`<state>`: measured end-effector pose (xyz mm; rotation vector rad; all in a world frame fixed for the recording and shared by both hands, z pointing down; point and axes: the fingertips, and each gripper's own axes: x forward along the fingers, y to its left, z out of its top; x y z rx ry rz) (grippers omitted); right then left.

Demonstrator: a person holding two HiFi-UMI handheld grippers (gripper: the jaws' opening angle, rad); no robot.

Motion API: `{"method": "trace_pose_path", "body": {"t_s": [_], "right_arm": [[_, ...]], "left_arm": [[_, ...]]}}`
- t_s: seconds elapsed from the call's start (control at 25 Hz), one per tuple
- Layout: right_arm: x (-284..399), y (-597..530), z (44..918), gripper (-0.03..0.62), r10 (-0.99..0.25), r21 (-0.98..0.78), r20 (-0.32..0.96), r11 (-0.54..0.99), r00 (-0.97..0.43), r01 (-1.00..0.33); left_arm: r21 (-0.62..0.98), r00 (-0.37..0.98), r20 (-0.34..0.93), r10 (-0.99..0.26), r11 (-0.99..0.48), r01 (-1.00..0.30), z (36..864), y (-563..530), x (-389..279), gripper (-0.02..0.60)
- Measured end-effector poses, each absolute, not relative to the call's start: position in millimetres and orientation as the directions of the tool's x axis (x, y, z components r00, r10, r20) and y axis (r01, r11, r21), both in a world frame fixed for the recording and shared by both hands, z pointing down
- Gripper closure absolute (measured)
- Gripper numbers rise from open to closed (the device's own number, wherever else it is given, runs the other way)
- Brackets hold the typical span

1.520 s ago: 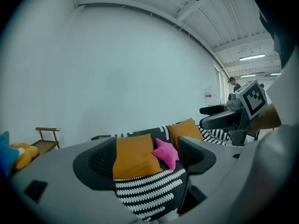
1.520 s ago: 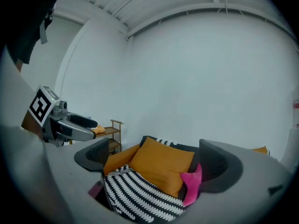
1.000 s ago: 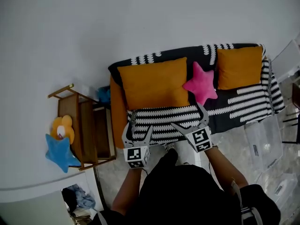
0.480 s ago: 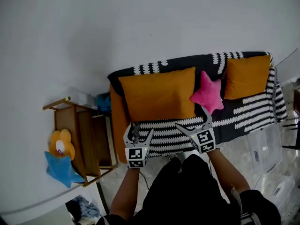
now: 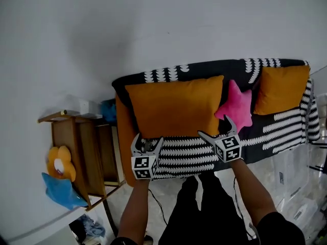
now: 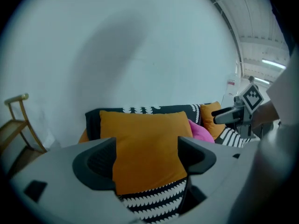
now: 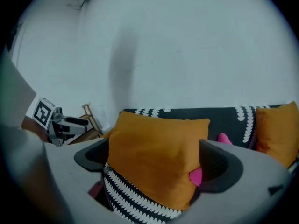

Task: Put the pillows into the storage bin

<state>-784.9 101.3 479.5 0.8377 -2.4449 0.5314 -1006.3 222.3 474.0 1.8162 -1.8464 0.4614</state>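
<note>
Nearest are the person's two forearms, each ending in a tool held level over the front edge of the sofa seat. The left tool (image 5: 148, 143) has its jaws spread wide with nothing between them. The right tool (image 5: 214, 128) is likewise spread and empty. Off to the right on the floor, about level with the person, lie what look like clear plastic storage bins (image 5: 287, 171), though they are hard to make out.

Just past the jaw tips comes the striped black-and-white cover of the sofa (image 5: 189, 152), and then the large orange pillow (image 5: 176, 106), which leans against the backrest. Its long axis runs left to right along the sofa, across the line in which both tools point. The left tool sits just short of its lower left corner and the right tool just short of its lower right corner, so each is about equally near and neither touches it. I judge this pillow to be the first target. A grip from both sides looks the natural way to lift it, followed by a carry to the right towards the bins.

Beside the pillow's right edge leans a pink star pillow (image 5: 237, 108), close to the right tool. Further right stands a smaller orange pillow (image 5: 281, 88). All three pillows are on the sofa and none is in a bin.
</note>
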Motion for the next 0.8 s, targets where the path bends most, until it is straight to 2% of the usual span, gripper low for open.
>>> {"method": "trace_pose_path", "body": {"t_s": [0.44, 0.8], "right_arm": [[-798.0, 11.9, 606.4, -0.004, -0.395, -0.283, 0.676, 0.641, -0.622, -0.714], [-796.2, -51.3, 653.6, -0.004, -0.352, -0.336, 0.703, 0.602, -0.618, -0.724]], "left_arm": [[0.141, 0.008, 0.68, -0.733, 0.119, -0.983, 594.4, 152.0, -1073.4, 0.17], [0.123, -0.003, 0.738, -0.675, 0.138, -0.983, 642.5, 111.0, -1102.4, 0.149]]}}
